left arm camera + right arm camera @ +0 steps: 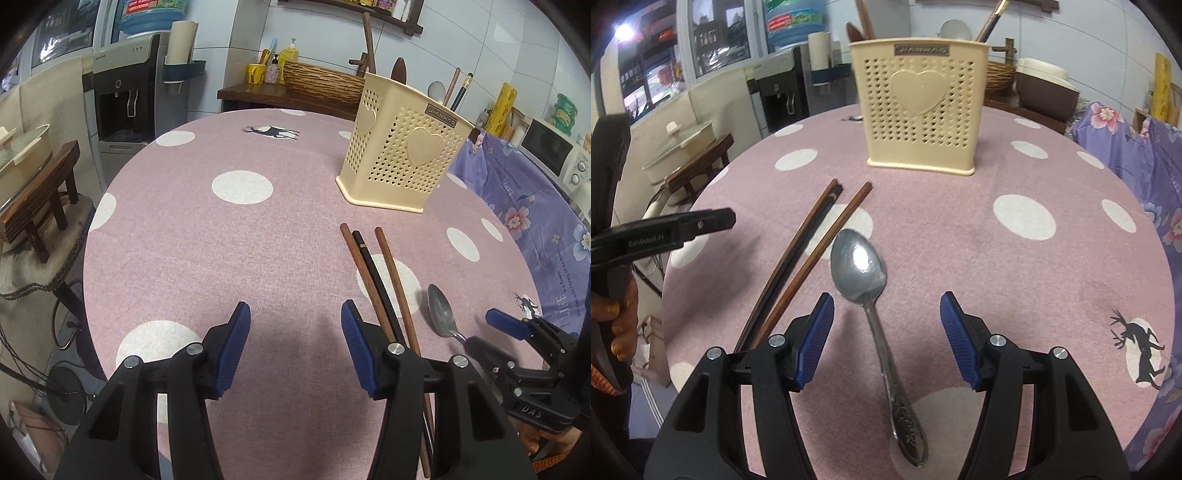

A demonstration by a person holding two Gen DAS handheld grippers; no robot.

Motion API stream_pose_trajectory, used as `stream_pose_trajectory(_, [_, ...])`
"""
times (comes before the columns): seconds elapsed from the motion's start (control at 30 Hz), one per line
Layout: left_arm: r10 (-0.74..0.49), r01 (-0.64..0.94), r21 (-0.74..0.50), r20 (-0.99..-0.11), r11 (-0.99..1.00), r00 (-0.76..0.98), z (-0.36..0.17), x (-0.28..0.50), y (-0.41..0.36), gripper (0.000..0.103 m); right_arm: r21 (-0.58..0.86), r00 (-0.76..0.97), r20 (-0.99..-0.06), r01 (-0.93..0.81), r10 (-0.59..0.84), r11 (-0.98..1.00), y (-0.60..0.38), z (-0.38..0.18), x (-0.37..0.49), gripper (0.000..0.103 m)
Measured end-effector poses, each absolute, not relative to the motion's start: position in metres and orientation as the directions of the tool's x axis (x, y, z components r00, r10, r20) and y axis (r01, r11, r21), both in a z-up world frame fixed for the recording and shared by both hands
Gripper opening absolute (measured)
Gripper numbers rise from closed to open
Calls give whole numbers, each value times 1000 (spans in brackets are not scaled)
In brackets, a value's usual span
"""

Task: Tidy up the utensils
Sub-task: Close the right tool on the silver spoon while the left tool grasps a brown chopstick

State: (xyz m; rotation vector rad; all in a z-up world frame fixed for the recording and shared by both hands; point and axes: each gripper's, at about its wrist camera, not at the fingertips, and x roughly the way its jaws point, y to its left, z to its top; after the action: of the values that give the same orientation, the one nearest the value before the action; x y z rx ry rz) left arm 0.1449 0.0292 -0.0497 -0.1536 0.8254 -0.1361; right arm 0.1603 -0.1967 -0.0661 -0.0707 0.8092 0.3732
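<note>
While the right gripper [886, 339] straddles the spoon [858, 264] unclenched, only the left view shows the left gripper [295, 347] spread, empty.

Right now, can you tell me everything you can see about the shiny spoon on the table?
The spoon looks like silvery metal, a bit dull and scuffed, with a bright glint in its oval bowl. It lies flat on the pink dotted tablecloth, bowl up, pointing toward the cream holder. Its thin stem widens into a patterned handle end. The right gripper is open around the stem, not touching. Three chopsticks lie beside it, apart.
</note>
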Motion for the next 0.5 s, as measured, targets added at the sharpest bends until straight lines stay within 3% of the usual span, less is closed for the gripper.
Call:
stream_pose_trajectory(0.33, [-184,59,-195,-723,979,665,-49,144,29,51,25,578,-767,-407,279,913,-167,-75,183,58])
stream_pose_trajectory(0.5, [-194,78,-190,-732,979,653,-52,145,23,51,19,568,-775,-415,275,910,-160,-73,197,44])
